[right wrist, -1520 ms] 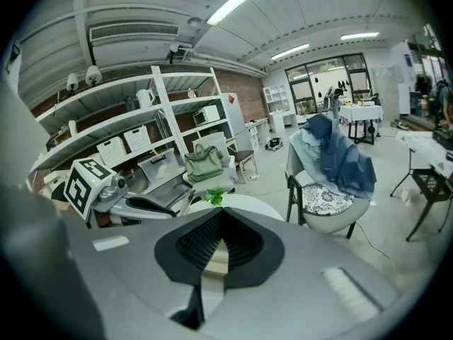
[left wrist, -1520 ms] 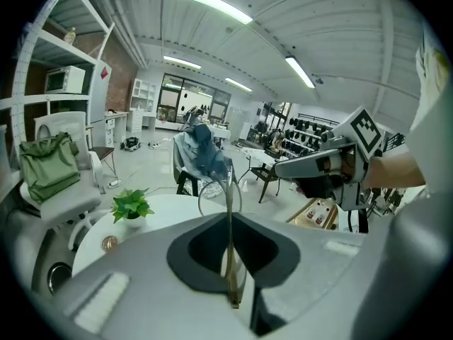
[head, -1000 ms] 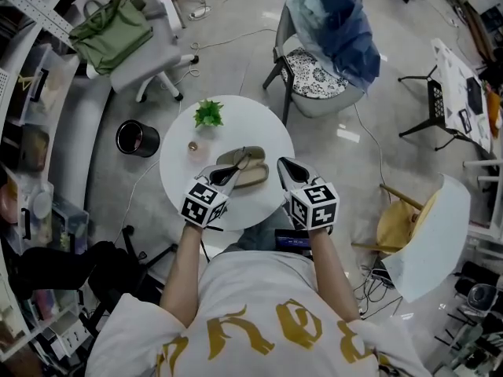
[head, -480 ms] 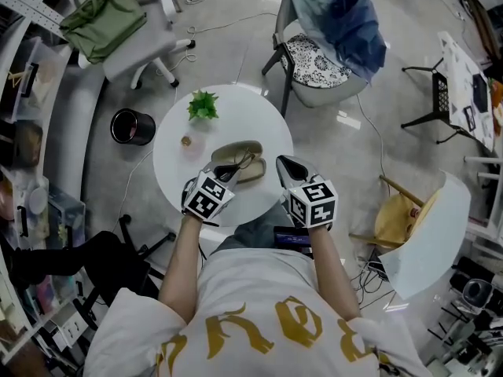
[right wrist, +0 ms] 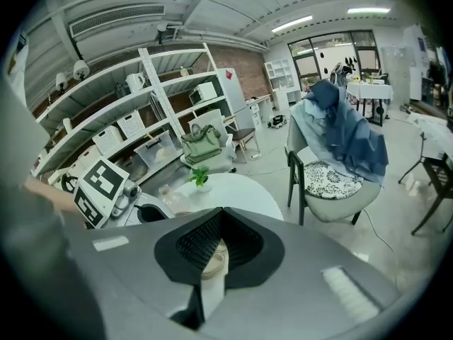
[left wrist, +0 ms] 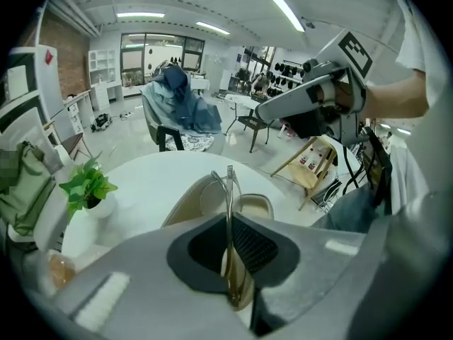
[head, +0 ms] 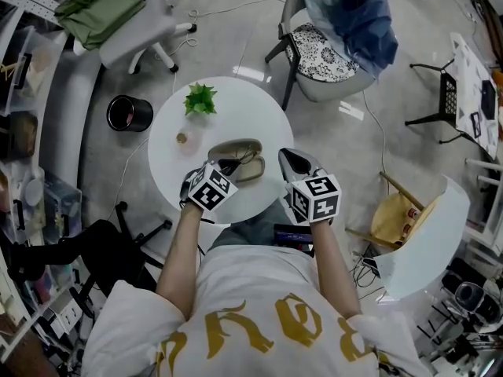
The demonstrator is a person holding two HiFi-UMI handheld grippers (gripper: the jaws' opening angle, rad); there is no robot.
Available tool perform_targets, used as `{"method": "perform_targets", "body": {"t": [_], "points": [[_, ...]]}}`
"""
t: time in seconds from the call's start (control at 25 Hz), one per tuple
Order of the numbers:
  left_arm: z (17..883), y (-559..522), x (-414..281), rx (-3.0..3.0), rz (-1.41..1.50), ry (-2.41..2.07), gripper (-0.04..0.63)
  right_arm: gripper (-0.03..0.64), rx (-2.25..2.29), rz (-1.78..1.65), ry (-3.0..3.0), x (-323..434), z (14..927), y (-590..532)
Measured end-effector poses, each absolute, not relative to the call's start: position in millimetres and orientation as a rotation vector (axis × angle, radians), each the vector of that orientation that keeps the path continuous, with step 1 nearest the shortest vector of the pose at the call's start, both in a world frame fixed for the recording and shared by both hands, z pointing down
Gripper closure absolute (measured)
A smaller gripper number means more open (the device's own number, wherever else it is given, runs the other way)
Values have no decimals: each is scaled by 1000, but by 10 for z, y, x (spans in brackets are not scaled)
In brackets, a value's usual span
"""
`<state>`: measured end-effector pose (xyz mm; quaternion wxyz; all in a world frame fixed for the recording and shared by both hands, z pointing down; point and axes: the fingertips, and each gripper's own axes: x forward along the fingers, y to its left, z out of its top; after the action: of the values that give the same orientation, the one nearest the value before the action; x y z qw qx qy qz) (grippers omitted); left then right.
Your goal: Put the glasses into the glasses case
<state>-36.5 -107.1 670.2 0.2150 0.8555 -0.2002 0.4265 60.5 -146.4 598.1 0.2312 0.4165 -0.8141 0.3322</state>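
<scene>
By the case [head: 240, 149], L gripper [head: 227, 166] jaws clamp glasses [left wrist: 228, 190]; R gripper [head: 288, 158] jaws closed, empty.

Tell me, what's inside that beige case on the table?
The open case looks empty where its lining shows. The left tool holds the glasses in front, hiding its near part.
</scene>
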Motion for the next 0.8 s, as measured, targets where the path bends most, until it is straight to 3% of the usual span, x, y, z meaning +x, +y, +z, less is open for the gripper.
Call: {"method": "perform_targets", "body": {"t": [0.8], "points": [[7125, -1034, -296, 2303, 1349, -413, 580, 592, 1125, 965, -2205, 773, 6153, -1691]]}}
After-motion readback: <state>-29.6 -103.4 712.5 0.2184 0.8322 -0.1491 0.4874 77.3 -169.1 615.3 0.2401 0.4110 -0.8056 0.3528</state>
